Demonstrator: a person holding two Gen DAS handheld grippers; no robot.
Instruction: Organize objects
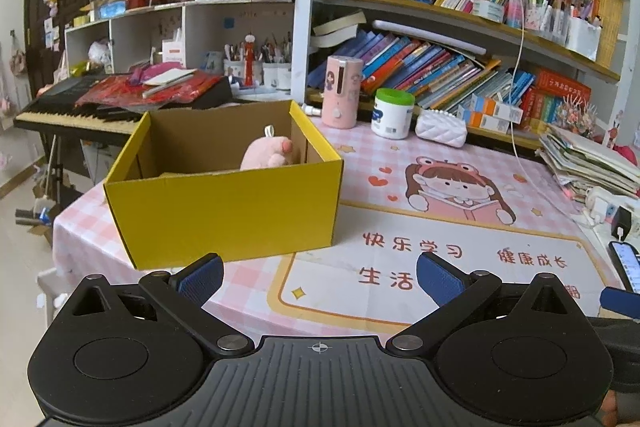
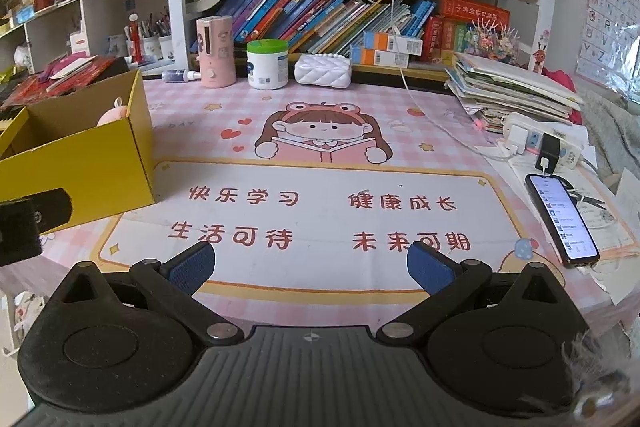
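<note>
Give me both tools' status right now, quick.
Left tool: open, holding nothing, near the yellow box.
Right tool: open, holding nothing, over the desk mat.

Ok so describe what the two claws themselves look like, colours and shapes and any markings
Both look alike. The left claw has two blue textured pads on black angled link arms with silver pivot pins, hinged on two round black housings, each with a raised disc. Between them sits a ribbed dark grey plate with a small white crosshair mark. The right claw shows the same build. No cables or sleeves show.
</note>
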